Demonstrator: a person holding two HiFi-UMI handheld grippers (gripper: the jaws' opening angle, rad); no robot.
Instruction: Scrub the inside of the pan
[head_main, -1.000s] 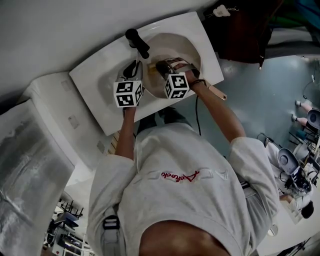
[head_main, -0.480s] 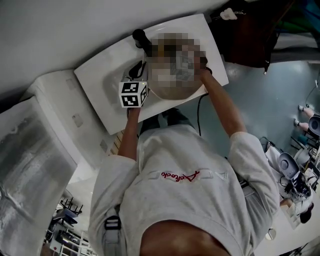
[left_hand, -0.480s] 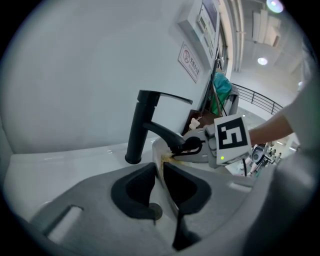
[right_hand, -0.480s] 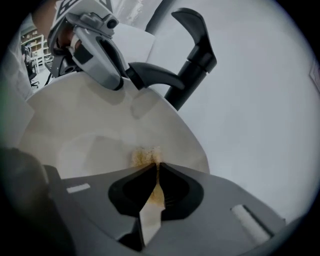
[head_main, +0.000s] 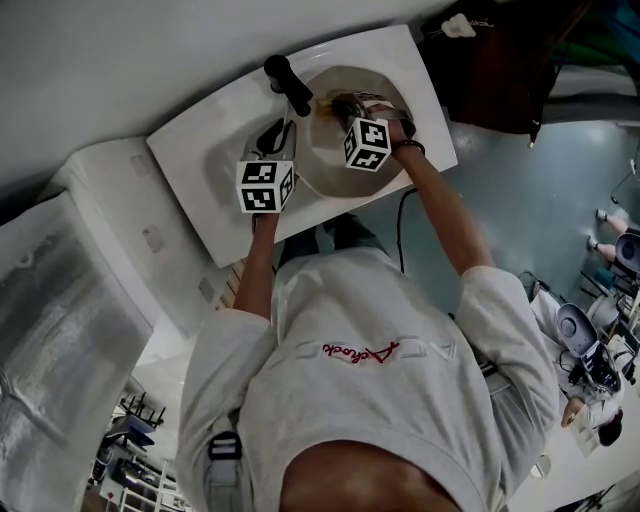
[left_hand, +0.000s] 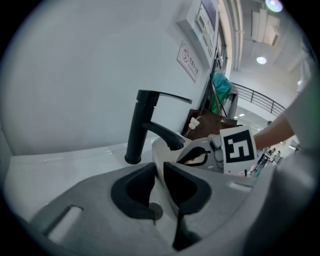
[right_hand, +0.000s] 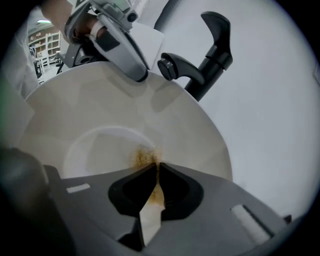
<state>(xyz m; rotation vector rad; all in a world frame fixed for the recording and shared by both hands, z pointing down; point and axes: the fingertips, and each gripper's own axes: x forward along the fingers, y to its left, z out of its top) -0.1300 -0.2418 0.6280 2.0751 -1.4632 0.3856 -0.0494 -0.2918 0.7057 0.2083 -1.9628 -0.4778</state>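
The pan (head_main: 322, 150) sits in the sink (head_main: 195, 150), right under the black tap (head_main: 288, 85), w/ its pale inside open to us. We think it's there b/c the sink catches the mess & water is close by. The L tongs (head_main: 272, 135) come at the pan from the side by the tap & take it by the edge. We think that's so it won't slide or spin when we rub. In the L gripper view the L tongs (left_hand: 159, 172) are about half spread. The thin white wall of the pan (left_hand: 158, 155) runs up between the pads, one pad inside & one outside, so they pinch the rim. That leaves the R tongs (head_main: 345, 103) free to reach down into the pan, pointing at its flat bottom. In the R gripper view the R tongs (right_hand: 157, 170) are pressed nearly together, w/ only a thin slit left. In that slit sits what looks like a brown scrub pad (right_hand: 156, 192), thin & yellow-brown, tho we can't be fully sure what it's made of. A brown speckled patch (right_hand: 144, 156) lies on the pan floor (right_hand: 95, 135) just past the tips. It could be the pad poking out or dirt, we can't tell which. The rest of the pan's inside looks clean & smooth, so that spot seems to be the bit we're scrubbing.
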